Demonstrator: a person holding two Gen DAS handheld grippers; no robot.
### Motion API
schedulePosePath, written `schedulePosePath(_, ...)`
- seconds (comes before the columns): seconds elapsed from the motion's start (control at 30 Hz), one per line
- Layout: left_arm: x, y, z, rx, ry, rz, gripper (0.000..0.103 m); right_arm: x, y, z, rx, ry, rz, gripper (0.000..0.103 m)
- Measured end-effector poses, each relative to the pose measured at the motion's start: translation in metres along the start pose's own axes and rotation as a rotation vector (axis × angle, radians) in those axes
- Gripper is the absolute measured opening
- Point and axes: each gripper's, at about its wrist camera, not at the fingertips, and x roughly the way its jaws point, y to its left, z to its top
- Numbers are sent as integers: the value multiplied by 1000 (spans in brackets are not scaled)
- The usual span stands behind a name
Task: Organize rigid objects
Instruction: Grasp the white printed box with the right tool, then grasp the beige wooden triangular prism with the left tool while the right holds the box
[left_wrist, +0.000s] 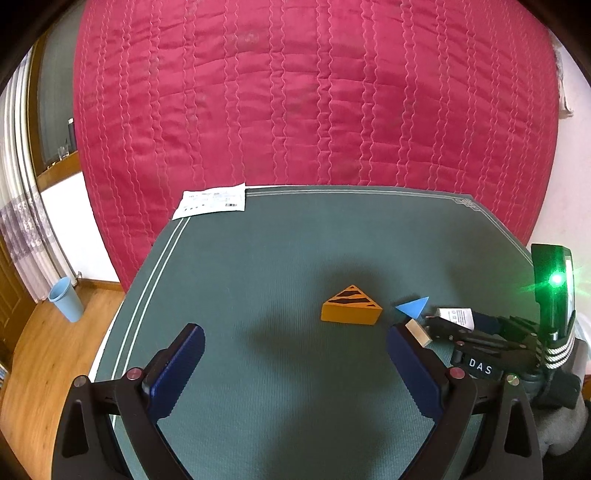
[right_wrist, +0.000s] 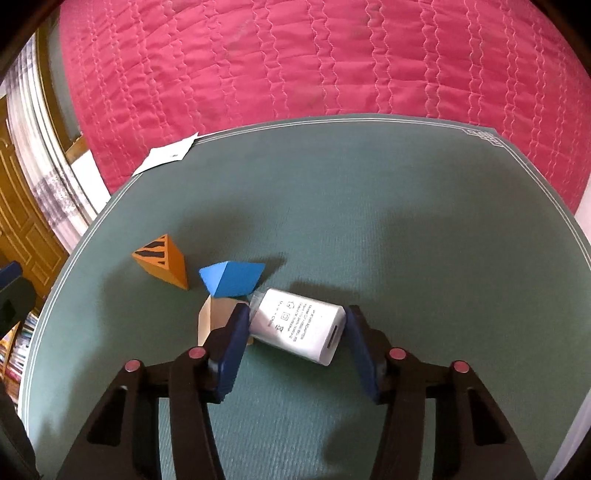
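My right gripper (right_wrist: 297, 312) is shut on a white power adapter (right_wrist: 299, 328) that lies on the green table mat (right_wrist: 369, 203); its blue pads touch both sides of it. Just beyond it to the left lie a blue wedge (right_wrist: 232, 278) and a plain wooden block (right_wrist: 214, 317), partly hidden by the left finger. An orange wedge with black stripes (right_wrist: 162, 262) sits further left. My left gripper (left_wrist: 295, 328) stands open and low over the mat with nothing between its fingers. The orange wedge (left_wrist: 351, 306) lies just ahead of it; the blue wedge (left_wrist: 415, 306) and the right gripper (left_wrist: 432, 321) are to its right.
A printed paper sheet (left_wrist: 214, 201) lies at the mat's far left corner. A bed with a red quilt (left_wrist: 314, 92) fills the space behind the table. A light blue cup (left_wrist: 66, 299) stands on the wooden floor at the left.
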Motion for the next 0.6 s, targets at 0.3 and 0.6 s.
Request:
schedulePosePath(0.3, 10, -19, -6, 44, 34, -22, 101, -24, -22, -25, 40, 1, 7, 53)
schedulePosePath(0.6, 30, -52, -9, 136, 61, -65, 101, -54, -44, -54, 70, 3, 14, 53)
